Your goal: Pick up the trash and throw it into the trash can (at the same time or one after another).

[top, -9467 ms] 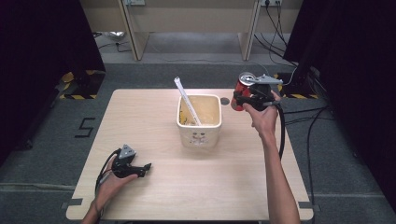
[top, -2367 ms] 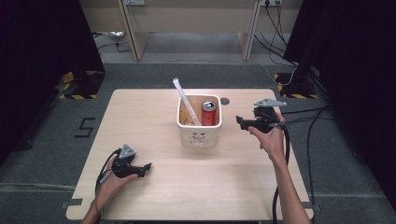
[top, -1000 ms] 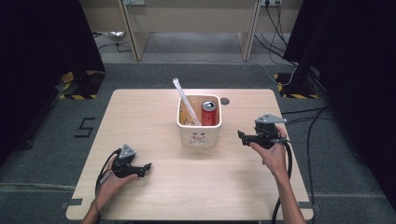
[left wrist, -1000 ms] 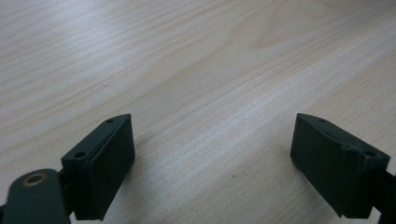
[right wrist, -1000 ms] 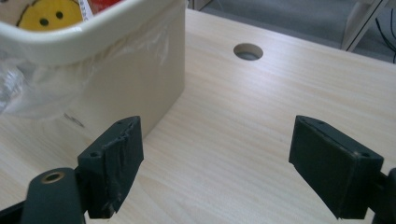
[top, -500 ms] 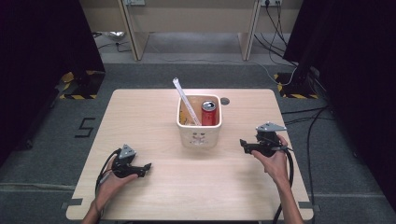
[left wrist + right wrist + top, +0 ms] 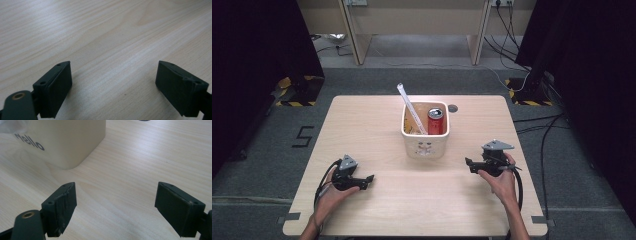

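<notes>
The desk [image 7: 372,125] carries a cream bin [image 7: 425,145] at its centre, and a red can [image 7: 435,120] stands upright inside at 3 o'clock, beside a white stick [image 7: 411,107]. Both the right gripper [image 7: 472,163], at 4 o'clock of the bin, and the left gripper [image 7: 367,178], at 7 o'clock, have jaws apart and empty, probably because the can is already delivered.

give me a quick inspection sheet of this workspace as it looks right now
surface: pale wood table, dark round spot near its far edge
job's things: red can upright in the cream tub, a white stick leaning out of the tub
clutter: nothing seen
grippers: left claw open on the table, holding nothing; right claw open, holding nothing, right of the tub
cables: black cable trails from the right claw; more on the floor
surroundings: grey floor, dark curtains, striped tape
</notes>
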